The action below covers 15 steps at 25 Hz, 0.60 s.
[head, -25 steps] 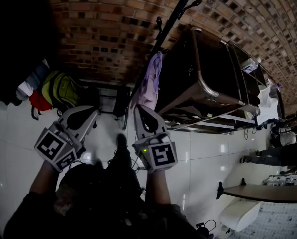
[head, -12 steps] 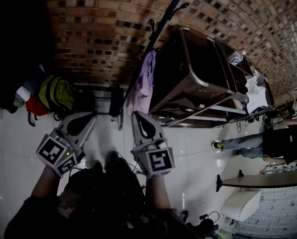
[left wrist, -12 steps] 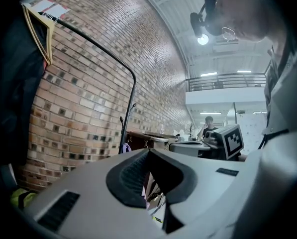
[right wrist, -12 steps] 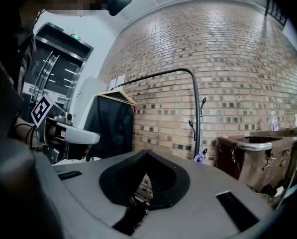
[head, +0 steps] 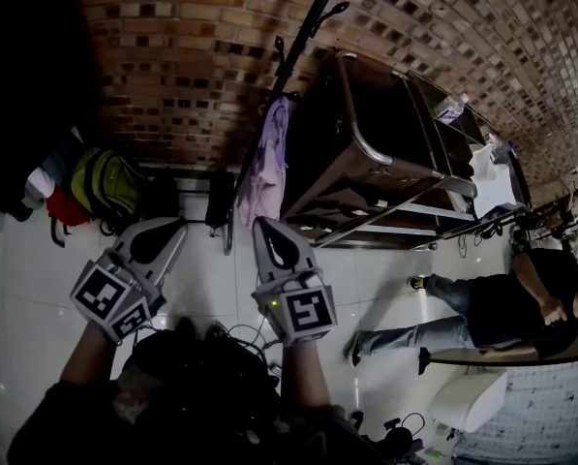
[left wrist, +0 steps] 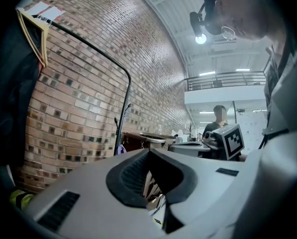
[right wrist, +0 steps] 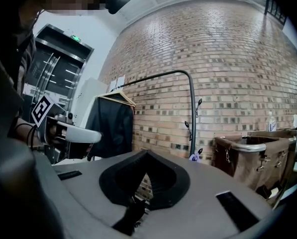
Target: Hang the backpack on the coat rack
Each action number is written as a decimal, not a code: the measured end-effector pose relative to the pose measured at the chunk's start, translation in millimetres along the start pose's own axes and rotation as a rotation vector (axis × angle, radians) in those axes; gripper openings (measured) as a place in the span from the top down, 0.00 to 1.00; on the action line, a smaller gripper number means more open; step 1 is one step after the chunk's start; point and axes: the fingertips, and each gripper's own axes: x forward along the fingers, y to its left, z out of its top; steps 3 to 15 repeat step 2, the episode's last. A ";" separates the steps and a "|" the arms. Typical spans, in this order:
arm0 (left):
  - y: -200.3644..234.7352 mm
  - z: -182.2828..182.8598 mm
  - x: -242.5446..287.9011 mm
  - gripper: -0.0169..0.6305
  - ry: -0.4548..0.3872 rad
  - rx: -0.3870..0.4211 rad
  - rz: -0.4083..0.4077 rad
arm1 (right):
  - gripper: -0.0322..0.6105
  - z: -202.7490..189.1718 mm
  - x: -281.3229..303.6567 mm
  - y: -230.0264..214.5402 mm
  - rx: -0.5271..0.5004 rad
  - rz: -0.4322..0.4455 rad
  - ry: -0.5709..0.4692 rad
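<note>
My right claw (head: 266, 232) is pressed together on a black strap. The left claw (head: 175, 231) looks closed the same way, with a dark strip in its seam. The floppy black fabric backpack (head: 206, 361) hangs near me under both claws, seemingly clear of the white tiled floor (head: 37, 289), so I reckon the pick-up is done. Ahead, by the far brick wall, stands the tall black metal coat rack (head: 293, 61). A lilac cloth (head: 266, 163) is draped on one hook and the upper hooks are bare. What's left: close in, raise a strap over a free hook, let go.
</note>
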 end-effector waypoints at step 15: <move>-7.1 1.4 5.2 0.91 0.005 0.001 -0.002 | 0.91 2.7 -5.3 -6.4 0.003 0.000 0.001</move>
